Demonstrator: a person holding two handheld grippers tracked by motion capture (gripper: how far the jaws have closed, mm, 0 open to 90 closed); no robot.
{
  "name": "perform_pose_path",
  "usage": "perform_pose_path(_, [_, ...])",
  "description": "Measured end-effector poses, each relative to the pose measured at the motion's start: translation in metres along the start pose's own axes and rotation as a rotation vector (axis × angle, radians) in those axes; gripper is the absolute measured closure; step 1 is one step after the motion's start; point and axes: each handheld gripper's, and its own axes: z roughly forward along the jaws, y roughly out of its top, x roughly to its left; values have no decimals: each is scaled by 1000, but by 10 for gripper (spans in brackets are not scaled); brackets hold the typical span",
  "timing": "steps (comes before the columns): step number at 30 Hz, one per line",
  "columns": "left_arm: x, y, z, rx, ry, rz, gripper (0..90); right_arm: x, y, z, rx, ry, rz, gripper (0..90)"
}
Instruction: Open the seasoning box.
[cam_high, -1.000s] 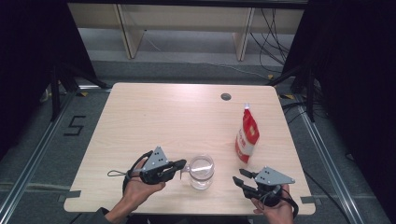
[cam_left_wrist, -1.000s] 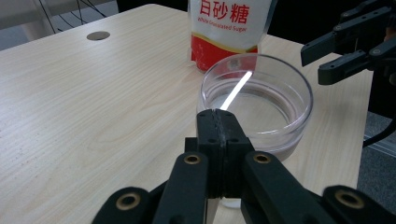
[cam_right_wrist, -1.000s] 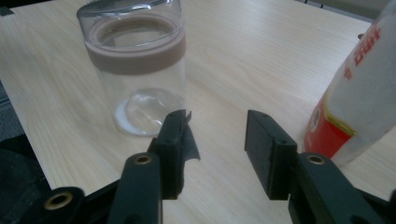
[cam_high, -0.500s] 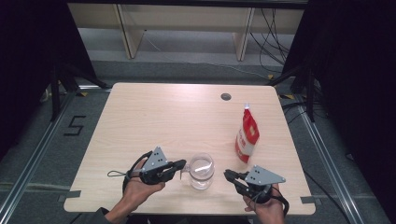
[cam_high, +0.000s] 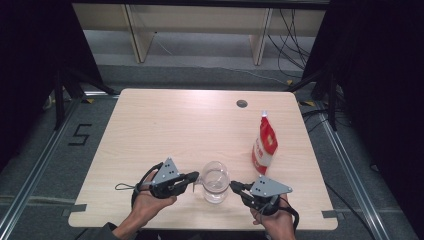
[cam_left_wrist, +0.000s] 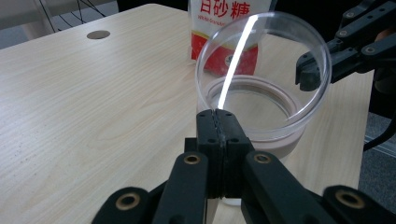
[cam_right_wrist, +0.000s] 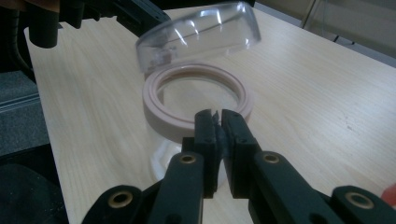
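Clear glass jar (cam_high: 215, 181), round, with a pale pinkish sealing ring (cam_right_wrist: 196, 100) around its mouth; hinged transparent lid (cam_left_wrist: 261, 70) standing raised and tilted over the opening, a bright streak of reflected light across it. Position: near the front edge of the tabletop (cam_high: 165, 125), roughly at the middle of its width, between the two tongs. Left tongs (cam_high: 192, 177): jaws pressed together, tips at the jar's left side and closed on the edge of the lid, as the left gripper view shows; held by the left hand (cam_high: 147, 202). Right tongs (cam_high: 233, 186): jaws have just been closing and now stand together with only a hairline gap, nothing between them; tips just beside the jar's right rim, contact not determinable; held by the right hand (cam_high: 272, 220). Other item: red-and-white pouch (cam_high: 264, 142) with a white top, printed characters on its face, upright, behind and to the right of the jar, near but apart from it. Surface: light wood grain, small dark round grommet (cam_high: 242, 103) near the far edge. Open room: broad bare area across the left and centre back of the tabletop; narrow margin between the jar and the front edge.
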Motion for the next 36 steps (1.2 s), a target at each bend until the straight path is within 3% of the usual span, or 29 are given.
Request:
perform_pose_path(1, [1, 0, 0, 0, 0, 16, 889, 1, 1, 0, -1, 3, -5, 857])
perform_pose_path(6, [1, 0, 0, 0, 0, 14, 889, 5, 7, 3, -18, 18, 11, 857])
perform_pose_path(7, [1, 0, 0, 0, 0, 15, 888, 5, 8, 4, -34, 16, -10, 857])
perform_pose_path(15, [1, 0, -1, -9, 1, 13, 855, 9, 12, 7, -47, 14, -7, 863])
perform_pose_path(19, [1, -2, -6, -16, -14, -21, 702, 9, 13, 7, -32, 24, -18, 864])
perform_pose_path(20, [2, -2, -8, 5, -3, -2, 630, 9, 14, 7, -34, 22, -18, 864])
perform_pose_path(23, [2, -10, -12, 26, 4, -38, 472, 10, 15, 8, -40, 25, -21, 863])
perform_pose_path(25, [4, -14, -14, 46, 4, -28, 394, 12, 16, 10, -53, 15, -20, 861])
perform_pose_path(26, [4, -18, -15, 58, 7, -58, 373, 12, 16, 10, -50, 20, -26, 860])
perform_pose_path(28, [6, -23, -17, 81, 7, -28, 335, 13, 18, 10, -47, 25, -25, 858])
perform_pose_path(31, [5, -29, -19, 94, 10, -36, 292, 16, 20, 12, -46, 18, -28, 856])
perform_pose_path(32, [5, -31, -20, 90, 13, -35, 281, 15, 21, 13, -56, 11, -60, 855])
perform_pose_path(33, [5, -31, -21, 99, 15, -28, 269, 17, 21, 14, -51, 20, -38, 854])
perform_pose_path(35, [6, -34, -23, 101, 25, -10, 245, 18, 23, 14, -48, 24, -37, 851])
perform_pose_path(36, [6, -35, -24, 110, 35, -20, 231, 19, 23, 15, -56, 18, -35, 851])
